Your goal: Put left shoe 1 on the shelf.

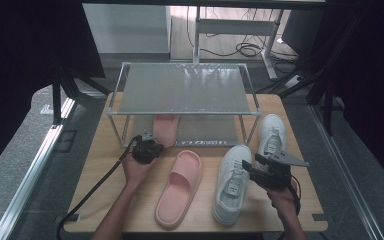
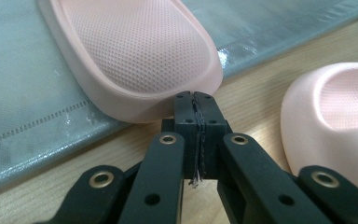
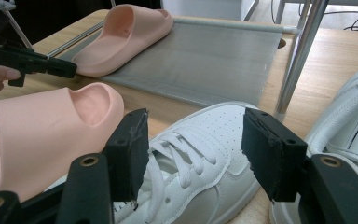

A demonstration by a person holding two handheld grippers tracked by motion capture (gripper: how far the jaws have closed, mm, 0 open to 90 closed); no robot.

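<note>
At frame centre, closed left tongs (image 2: 196, 105) touch the soft, light slipper's (image 2: 135, 51) heel rim, the best hold; right tongs (image 3: 193, 154) gape.

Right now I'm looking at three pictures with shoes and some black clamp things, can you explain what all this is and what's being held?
A person sits at a wooden table holding a hand-operated claw in each hand. One picture looks down from above; the other two come from cameras riding on each claw.

On the table stands a two-level metal shoe rack. One pink slipper lies on its lower shelf; the other pink slipper and two white sneakers lie in front of it.

The left claw is shut with nothing in it, its tips at the heel of the slipper on the shelf. The right claw is open above the nearer sneaker, holding nothing.
</note>
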